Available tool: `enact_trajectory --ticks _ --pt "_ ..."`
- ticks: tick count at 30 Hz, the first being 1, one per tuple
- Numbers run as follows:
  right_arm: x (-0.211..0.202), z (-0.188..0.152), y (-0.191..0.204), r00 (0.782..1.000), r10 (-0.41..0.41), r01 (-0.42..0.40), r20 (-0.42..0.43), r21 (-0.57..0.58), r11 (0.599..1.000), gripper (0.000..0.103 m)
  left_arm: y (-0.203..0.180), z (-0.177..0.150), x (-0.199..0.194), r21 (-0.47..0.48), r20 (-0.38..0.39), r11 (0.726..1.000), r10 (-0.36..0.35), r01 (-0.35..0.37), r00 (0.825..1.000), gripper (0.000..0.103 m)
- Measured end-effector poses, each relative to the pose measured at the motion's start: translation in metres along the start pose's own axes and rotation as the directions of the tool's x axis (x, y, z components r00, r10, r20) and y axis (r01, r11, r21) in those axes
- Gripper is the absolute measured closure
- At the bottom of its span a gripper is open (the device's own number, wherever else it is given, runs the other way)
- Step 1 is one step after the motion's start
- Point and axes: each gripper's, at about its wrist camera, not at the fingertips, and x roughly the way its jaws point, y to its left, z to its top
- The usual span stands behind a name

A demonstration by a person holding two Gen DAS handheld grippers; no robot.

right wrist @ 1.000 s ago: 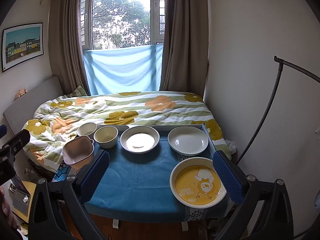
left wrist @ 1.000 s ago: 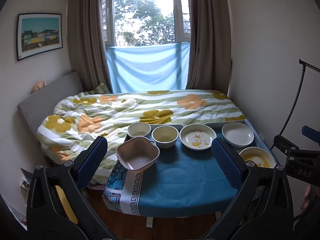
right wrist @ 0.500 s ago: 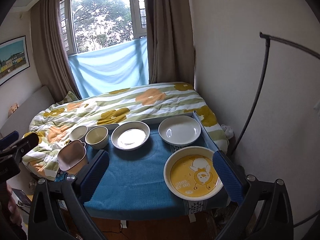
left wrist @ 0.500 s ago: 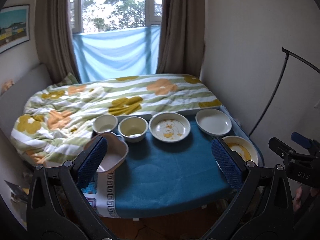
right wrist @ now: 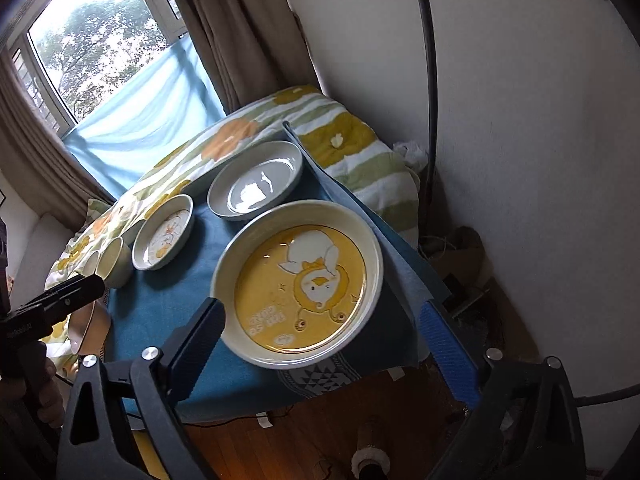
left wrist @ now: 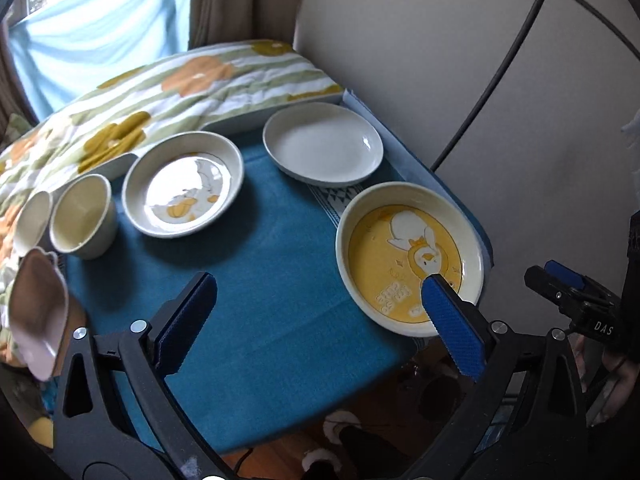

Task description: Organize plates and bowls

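Right fingers (right wrist: 202,332) spread wide; yellow plate (right wrist: 298,284) lies between them.

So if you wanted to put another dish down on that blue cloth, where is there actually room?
The widest bare stretch of the blue cloth is at the front, left of the yellow duck plate and in front of the duck-print bowl. The back row is crowded: two cups, that bowl and the white plate stand close together. The pink bowl occupies the left edge.
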Motion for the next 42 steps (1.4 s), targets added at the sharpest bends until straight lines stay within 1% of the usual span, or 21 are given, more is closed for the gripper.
enact_trajectory --ticks 2,4,5,6,8,9,10,14,16,17,18,19,20,21,22,24,26,29,35,38,42 --pt "0.018 0.002 -0.016 0.999 0.03 -0.028 -0.042 0.031 0.999 0.016 -0.005 0.004 0.026 0.008 -0.047 0.999 -0.043 0.043 0.998 0.004" --pt "0.036 0.004 -0.031 0.993 0.081 -0.075 -0.082 0.072 0.995 0.022 -0.007 0.008 0.052 0.002 -0.106 0.993 -0.118 0.119 0.987 0.014" --pt "0.045 0.004 -0.038 0.99 0.1 -0.091 -0.103 0.092 0.992 0.028 -0.008 0.01 0.064 -0.002 -0.129 0.99 -0.143 0.144 0.981 0.016" --pt "0.053 0.004 -0.042 0.986 0.114 -0.101 -0.125 0.107 0.989 0.034 -0.009 0.012 0.076 0.0 -0.15 0.988 -0.15 0.151 0.977 0.02" --pt "0.07 0.004 -0.049 0.977 0.137 -0.117 -0.164 0.125 0.985 0.041 -0.01 0.014 0.095 0.007 -0.187 0.987 -0.154 0.158 0.97 0.026" --pt "0.077 0.004 -0.051 0.973 0.144 -0.122 -0.178 0.13 0.984 0.045 -0.01 0.014 0.1 0.007 -0.201 0.987 -0.156 0.161 0.967 0.031" --pt "0.083 0.005 -0.053 0.97 0.153 -0.13 -0.187 0.133 0.983 0.046 -0.011 0.015 0.107 0.006 -0.214 0.987 -0.158 0.163 0.964 0.036" --pt "0.097 0.009 -0.057 0.964 0.171 -0.145 -0.203 0.136 0.98 0.054 -0.007 0.019 0.131 -0.003 -0.256 0.987 -0.154 0.158 0.954 0.044" --pt "0.102 0.012 -0.058 0.961 0.182 -0.156 -0.208 0.138 0.978 0.061 -0.006 0.019 0.14 -0.013 -0.273 0.986 -0.161 0.164 0.948 0.056" --pt "0.105 0.013 -0.058 0.96 0.187 -0.161 -0.21 0.136 0.978 0.067 -0.005 0.02 0.144 -0.016 -0.283 0.986 -0.164 0.167 0.945 0.058" --pt "0.109 0.015 -0.058 0.959 0.188 -0.162 -0.214 0.131 0.978 0.071 -0.005 0.019 0.145 -0.016 -0.29 0.986 -0.165 0.168 0.943 0.065" --pt "0.11 0.015 -0.058 0.958 0.188 -0.163 -0.217 0.127 0.978 0.071 -0.004 0.019 0.149 -0.014 -0.297 0.986 -0.164 0.168 0.941 0.074" --pt "0.111 0.015 -0.058 0.958 0.189 -0.164 -0.217 0.127 0.978 0.074 -0.003 0.02 0.152 -0.015 -0.304 0.985 -0.166 0.17 0.938 0.077" --pt "0.112 0.016 -0.057 0.957 0.189 -0.164 -0.22 0.128 0.978 0.079 -0.003 0.019 0.154 -0.018 -0.311 0.985 -0.17 0.173 0.935 0.085" --pt "0.114 0.016 -0.057 0.958 0.178 -0.153 -0.225 0.124 0.98 0.082 -0.004 0.019 0.157 -0.02 -0.318 0.984 -0.172 0.175 0.932 0.089" --pt "0.115 0.016 -0.057 0.96 0.158 -0.134 -0.23 0.115 0.984 0.089 -0.004 0.017 0.16 -0.017 -0.324 0.985 -0.166 0.17 0.931 0.09" --pt "0.118 0.016 -0.059 0.959 0.158 -0.132 -0.236 0.123 0.984 0.093 -0.004 0.016 0.163 -0.009 -0.331 0.987 -0.153 0.159 0.931 0.093" --pt "0.122 0.016 -0.061 0.954 0.171 -0.139 -0.248 0.141 0.98 0.093 -0.005 0.015 0.162 0.001 -0.329 0.989 -0.143 0.151 0.934 0.093" --pt "0.121 0.019 -0.056 0.954 0.141 -0.116 -0.264 0.107 0.987 0.093 -0.009 0.012 0.155 0.031 -0.314 0.992 -0.104 0.12 0.944 0.093" --pt "0.121 0.02 -0.053 0.956 0.124 -0.108 -0.267 0.074 0.991 0.093 -0.019 0.011 0.151 0.027 -0.297 0.992 -0.113 0.127 0.948 0.093" --pt "0.116 0.027 -0.052 0.959 0.128 -0.119 -0.252 0.05 0.992 0.093 -0.018 0.013 0.137 0.024 -0.276 0.993 -0.107 0.118 0.955 0.093"
